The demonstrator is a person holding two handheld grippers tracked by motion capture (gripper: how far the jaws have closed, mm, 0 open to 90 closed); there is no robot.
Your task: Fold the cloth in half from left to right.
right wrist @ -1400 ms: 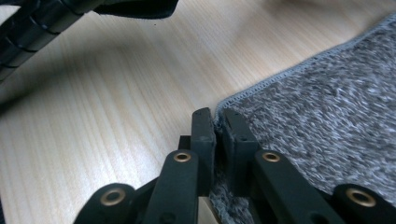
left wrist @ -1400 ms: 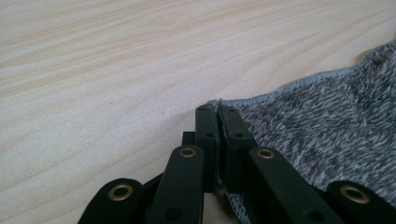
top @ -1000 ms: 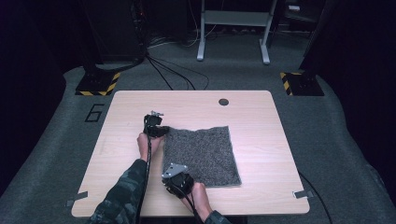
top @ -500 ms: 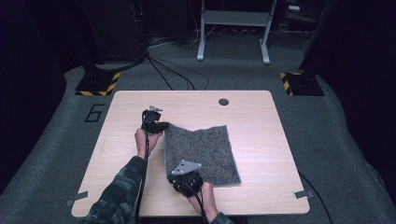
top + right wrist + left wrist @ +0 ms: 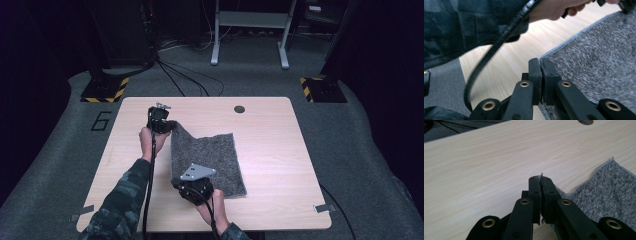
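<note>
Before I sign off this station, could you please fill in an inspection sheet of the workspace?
Surface: light wooden table, round cable hole near far edge.
Job's things: grey cloth, left edge lifted, right part flat.
Clutter: nothing seen.
Grippers: left gripper shut on the cloth's far left corner; right gripper shut on its near left corner.
Cables: one trails from each gripper; more on the floor behind.
Surroundings: grey carpet, hazard-striped bases, metal stand.
</note>
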